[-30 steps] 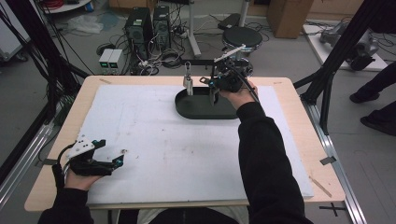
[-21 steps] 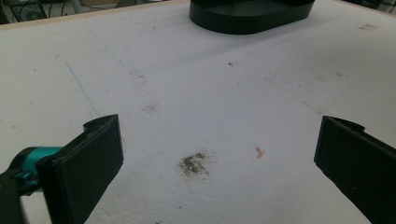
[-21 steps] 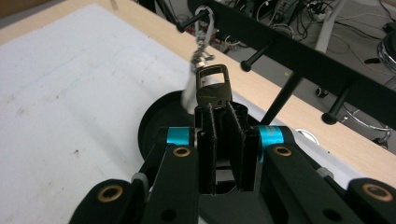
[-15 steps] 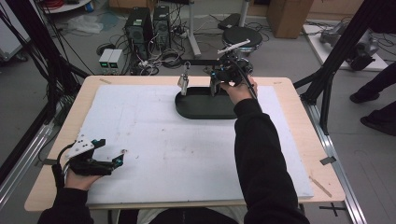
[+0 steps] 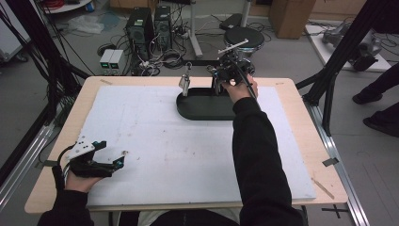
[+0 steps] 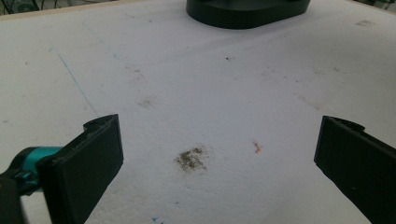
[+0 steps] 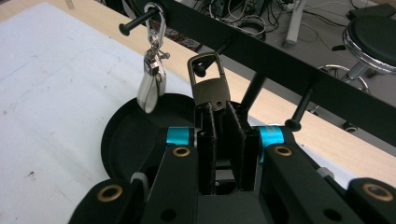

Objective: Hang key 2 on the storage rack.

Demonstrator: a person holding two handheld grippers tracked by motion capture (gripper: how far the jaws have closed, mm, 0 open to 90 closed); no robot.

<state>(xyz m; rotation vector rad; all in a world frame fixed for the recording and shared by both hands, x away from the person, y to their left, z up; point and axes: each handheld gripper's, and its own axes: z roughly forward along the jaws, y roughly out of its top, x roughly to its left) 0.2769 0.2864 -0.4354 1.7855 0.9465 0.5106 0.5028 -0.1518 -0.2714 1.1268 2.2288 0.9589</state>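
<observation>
1. Right gripper [image 7: 219, 109] raised at the far edge of the table, jaws clamped nearly together on a dark bronze-coloured metal keychain clasp [image 7: 208, 79], gripped by its lower flat part.
2. Clasp's open rectangular loop standing upright above the jaw tips, just in front of the middle short black peg [image 7: 201, 70]; whether the loop is already over the peg tip cannot be told.
3. Peg projecting from a black horizontal bar [image 7: 280, 60] mounted over a flat black oval base tray [image 5: 202, 106].
4. Shiny silver metal keychain with a snap hook [image 7: 152, 79] hanging from the neighbouring black peg [image 7: 135, 21], well apart from the held clasp, dangling over the tray.
5. Left gripper [image 5: 101, 157] resting low near the front left corner on the white foam board [image 5: 155, 141], jaws spread wide, nothing between them.
6. Brownish smudge [image 6: 190, 158] and small orange mark [image 6: 256, 147] on the board between those open jaws in the left gripper view.
</observation>
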